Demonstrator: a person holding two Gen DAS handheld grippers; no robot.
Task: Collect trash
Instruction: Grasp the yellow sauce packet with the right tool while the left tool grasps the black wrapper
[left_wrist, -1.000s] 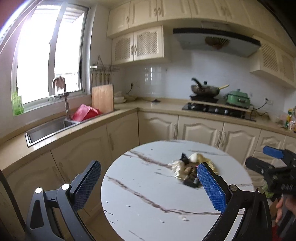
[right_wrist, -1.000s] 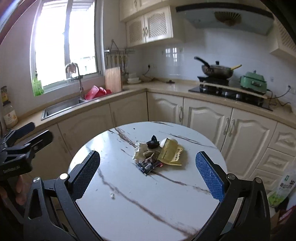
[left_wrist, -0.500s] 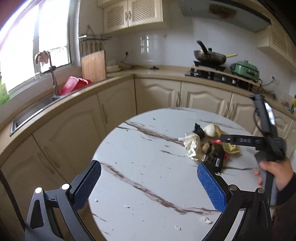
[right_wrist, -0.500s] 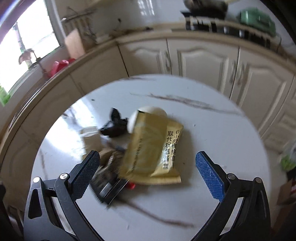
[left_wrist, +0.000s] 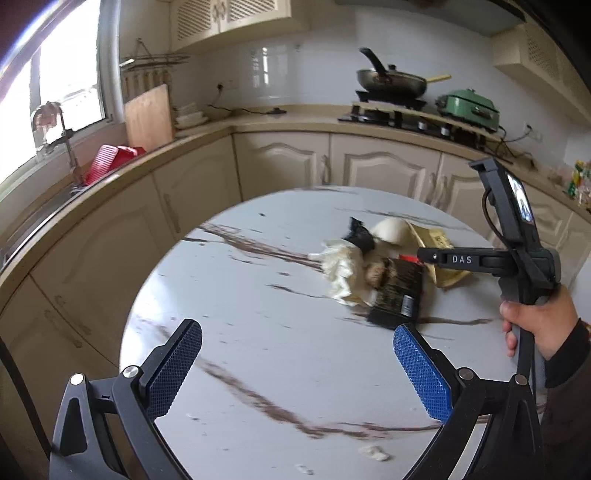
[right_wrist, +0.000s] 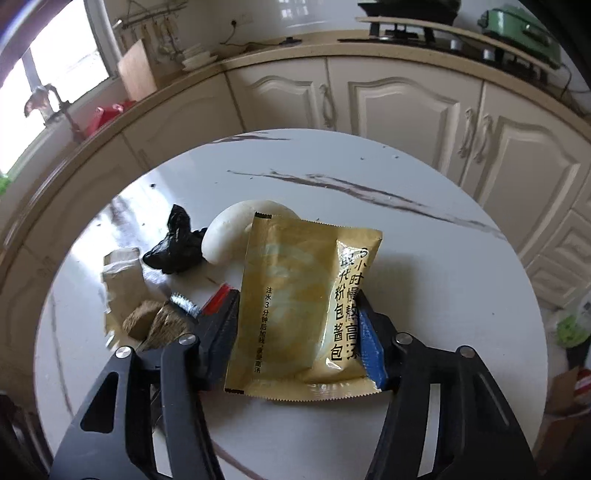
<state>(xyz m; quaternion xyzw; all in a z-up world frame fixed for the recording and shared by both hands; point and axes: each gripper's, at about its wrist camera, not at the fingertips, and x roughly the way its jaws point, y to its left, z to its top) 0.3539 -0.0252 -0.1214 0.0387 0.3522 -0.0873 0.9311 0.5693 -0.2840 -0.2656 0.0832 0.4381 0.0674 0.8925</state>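
A pile of trash lies on the round marble table. In the right wrist view my right gripper is shut on a yellow sauce packet, its jaws pressing both side edges. Beside the packet are a white eggshell-like piece, a black crumpled scrap, a beige wrapper and brown bits. In the left wrist view my left gripper is open and empty above the near part of the table, short of the pile, where a crumpled white tissue and a dark wrapper lie. The right gripper reaches in from the right.
Cream kitchen cabinets curve behind the table. A stove with a pan and a green pot is at the back right. A sink with a red rack and a wooden cutting board are at the left. Small crumbs lie near the table's front edge.
My right gripper moved down onto the pile and closed on the yellow packet. My left gripper moved closer to the table and stayed open.
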